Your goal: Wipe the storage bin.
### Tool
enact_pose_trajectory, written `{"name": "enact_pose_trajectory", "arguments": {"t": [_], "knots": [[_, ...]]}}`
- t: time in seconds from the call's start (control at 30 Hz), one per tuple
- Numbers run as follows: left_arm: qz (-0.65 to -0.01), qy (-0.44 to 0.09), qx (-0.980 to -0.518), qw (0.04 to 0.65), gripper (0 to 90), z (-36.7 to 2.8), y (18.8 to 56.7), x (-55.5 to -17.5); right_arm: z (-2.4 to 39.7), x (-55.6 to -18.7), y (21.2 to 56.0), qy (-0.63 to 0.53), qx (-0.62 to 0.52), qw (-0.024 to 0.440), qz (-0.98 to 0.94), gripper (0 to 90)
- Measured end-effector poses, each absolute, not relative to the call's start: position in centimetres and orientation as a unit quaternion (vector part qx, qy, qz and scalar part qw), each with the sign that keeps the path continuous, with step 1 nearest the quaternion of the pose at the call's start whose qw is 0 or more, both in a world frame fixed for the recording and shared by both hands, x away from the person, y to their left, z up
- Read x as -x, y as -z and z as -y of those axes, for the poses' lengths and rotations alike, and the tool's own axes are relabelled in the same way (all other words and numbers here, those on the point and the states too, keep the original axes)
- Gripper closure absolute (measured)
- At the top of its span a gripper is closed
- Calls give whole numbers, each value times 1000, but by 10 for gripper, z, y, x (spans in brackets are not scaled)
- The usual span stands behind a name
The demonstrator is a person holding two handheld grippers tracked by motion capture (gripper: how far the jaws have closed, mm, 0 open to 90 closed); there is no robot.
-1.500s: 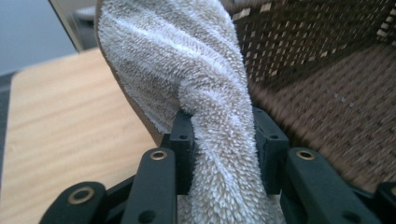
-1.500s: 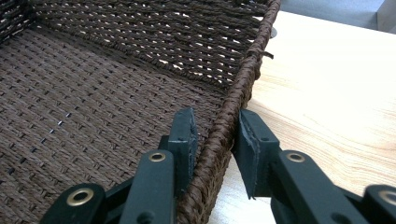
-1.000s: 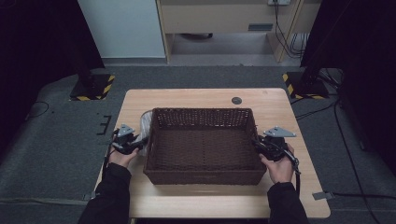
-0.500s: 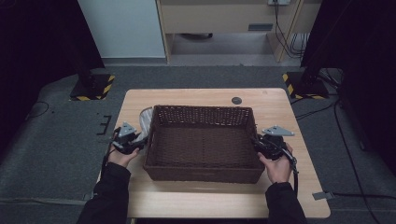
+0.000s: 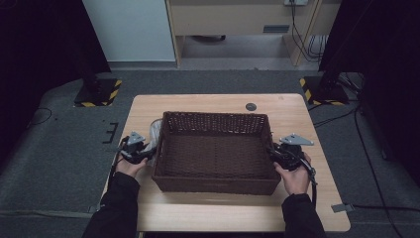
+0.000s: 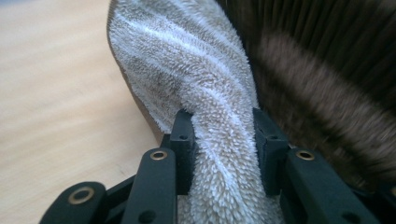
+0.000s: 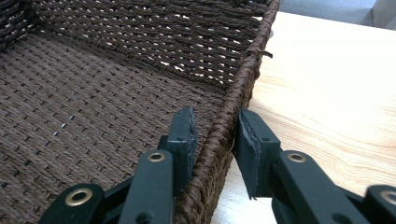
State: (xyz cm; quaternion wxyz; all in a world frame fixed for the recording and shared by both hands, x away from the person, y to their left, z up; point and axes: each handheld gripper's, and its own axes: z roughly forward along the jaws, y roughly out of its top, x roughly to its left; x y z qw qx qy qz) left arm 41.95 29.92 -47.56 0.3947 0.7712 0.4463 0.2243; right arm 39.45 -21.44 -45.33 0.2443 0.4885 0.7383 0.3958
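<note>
On the counter [image 5: 218,104] the basket [image 5: 216,184] sits in the middle, the towel [image 5: 154,133] against its left wall with the left tool [image 5: 144,152] on it, the right tool [image 5: 274,152] straddling the basket's right rim, and a small disc [image 5: 251,106] behind the basket.

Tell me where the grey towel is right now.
In the high view the grey towel lies on the table's left side, against the brown wicker basket's left wall, and the left gripper is clamped on a fold of it.

Light wooden table [image 5: 218,213], brown wicker basket [image 5: 218,148], grey towel [image 5: 153,133], small dark disc [image 5: 251,106]
</note>
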Motion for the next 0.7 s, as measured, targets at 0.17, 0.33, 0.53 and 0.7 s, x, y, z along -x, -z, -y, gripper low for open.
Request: {"name": "enact_pose_trajectory", "arguments": {"t": [0.17,0.33,0.53,0.7], "knots": [[-430,-246,-746,444,656,-304,450,-408,212,-394,452,-386,-490,252,-740,693],[-407,-239,-767,436,656,-293,450,-406,213,-394,453,-389,-490,249,-739,689],[-416,-214,-800,375,656,-283,480,-412,213,-394,453,-393,-490,248,-738,686],[-425,-202,-810,350,657,-282,499,-419,213,-394,453,-392,-492,247,-737,688]]}}
